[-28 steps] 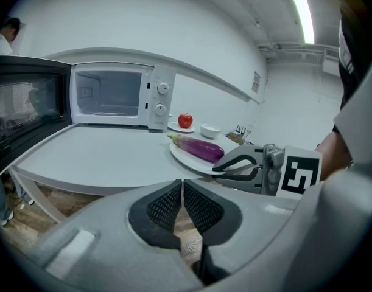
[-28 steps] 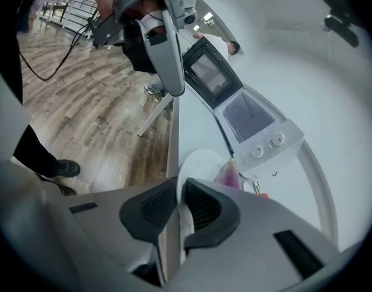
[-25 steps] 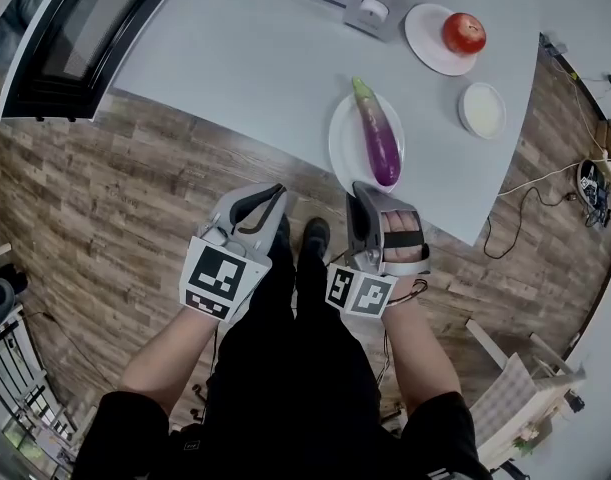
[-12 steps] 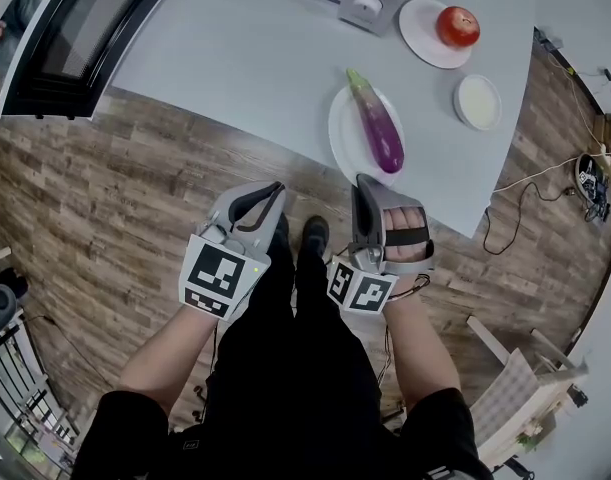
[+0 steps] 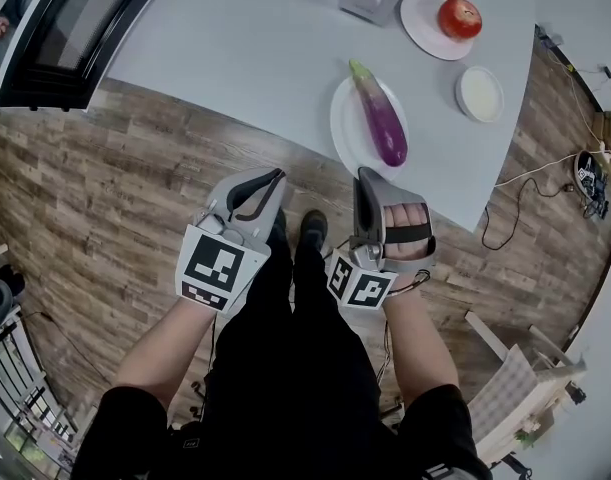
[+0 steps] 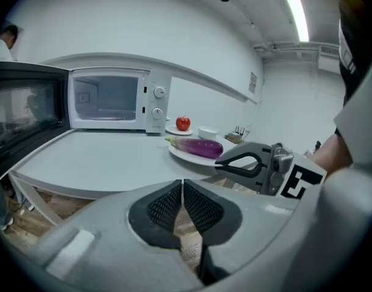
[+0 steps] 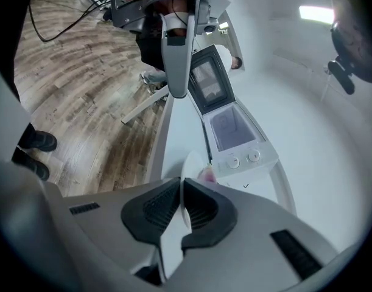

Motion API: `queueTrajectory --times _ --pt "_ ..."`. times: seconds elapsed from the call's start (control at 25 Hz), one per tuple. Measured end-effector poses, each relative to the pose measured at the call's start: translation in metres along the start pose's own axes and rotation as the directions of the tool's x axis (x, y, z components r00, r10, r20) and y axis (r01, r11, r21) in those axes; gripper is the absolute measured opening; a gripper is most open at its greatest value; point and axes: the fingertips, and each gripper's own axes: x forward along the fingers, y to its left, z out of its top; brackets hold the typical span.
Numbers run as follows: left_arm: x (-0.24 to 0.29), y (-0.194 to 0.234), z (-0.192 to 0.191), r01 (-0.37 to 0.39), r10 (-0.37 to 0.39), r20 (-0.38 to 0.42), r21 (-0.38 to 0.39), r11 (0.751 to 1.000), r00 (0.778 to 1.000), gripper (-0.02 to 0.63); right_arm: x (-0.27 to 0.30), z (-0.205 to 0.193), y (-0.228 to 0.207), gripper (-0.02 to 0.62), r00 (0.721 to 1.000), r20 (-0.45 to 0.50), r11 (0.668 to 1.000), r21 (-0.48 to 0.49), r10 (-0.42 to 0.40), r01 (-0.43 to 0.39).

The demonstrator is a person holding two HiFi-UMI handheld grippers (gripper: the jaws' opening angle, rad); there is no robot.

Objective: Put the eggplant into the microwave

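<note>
One grey surface [image 5: 235, 58] fills the top of the head view, with wood floor [image 5: 115, 188] below it. We stand off its near edge.

Microwave [image 6: 112, 99] sits at the far side of the surface. Its door [image 5: 70, 23] is swung fully open to the left, and the left gripper view sees straight into the cavity.

Left hand-held gripper [image 6: 182, 182] is over the floor, short of the surface edge. Its jaws are closed tip to tip and hold nothing.

Right hand-held gripper [image 7: 181, 182] is beside it and points at the plate [image 5: 347, 128], tip just short of the near rim. We can't tell if it touches. Its jaws have just been closing and the tips now meet. Nothing is between them; the plate shows edge-on beyond the tips, with the microwave behind it.

Plate lies near the surface's near edge, right of centre.

Eggplant [image 5: 378, 116] lies lengthwise on that plate, green stem end toward the microwave and purple end toward us. It is not in the microwave and neither gripper touches it.

Small plate [image 5: 420, 18] sits just right of the microwave's knobs and carries a red apple [image 5: 460, 18].

Bowl [image 5: 480, 93] is near the surface's right edge, between the apple and us.
</note>
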Motion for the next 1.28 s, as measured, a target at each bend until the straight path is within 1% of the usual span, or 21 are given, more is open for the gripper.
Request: queueTrajectory --times 0.24,0.52,0.64,0.8,1.0,1.16,1.28 --pt "-0.006 0.003 0.012 -0.017 0.017 0.026 -0.001 1.000 1.000 0.019 -0.002 0.006 -0.020 0.031 1.000 0.007 1.000 -0.007 -0.017 0.017" --pt "-0.030 0.008 0.050 -0.040 0.039 0.076 0.018 0.999 0.996 0.020 -0.011 0.027 -0.067 0.031 0.998 0.035 0.998 -0.033 -0.055 0.056" --pt "-0.045 0.015 0.064 -0.059 0.056 0.092 0.028 0.998 0.994 0.019 -0.016 0.040 -0.086 0.029 0.997 0.048 0.997 -0.034 -0.068 0.069" --pt "-0.064 0.027 0.075 -0.076 0.072 0.109 0.035 0.996 0.991 0.018 -0.021 0.059 -0.100 0.031 0.996 0.057 0.997 -0.033 -0.064 0.066" --pt "-0.083 0.042 0.086 -0.084 0.078 0.137 0.037 0.996 0.988 0.020 -0.023 0.082 -0.113 0.031 0.997 0.059 0.998 -0.031 -0.052 0.054" --pt "-0.097 0.055 0.096 -0.085 0.079 0.160 0.033 0.996 0.984 0.020 -0.020 0.104 -0.127 0.031 0.996 0.063 0.997 -0.036 -0.059 0.061" --pt "-0.110 0.065 0.106 -0.084 0.074 0.182 0.047 0.995 0.980 0.020 -0.017 0.123 -0.136 0.031 0.996 0.071 0.997 -0.046 -0.060 0.063"
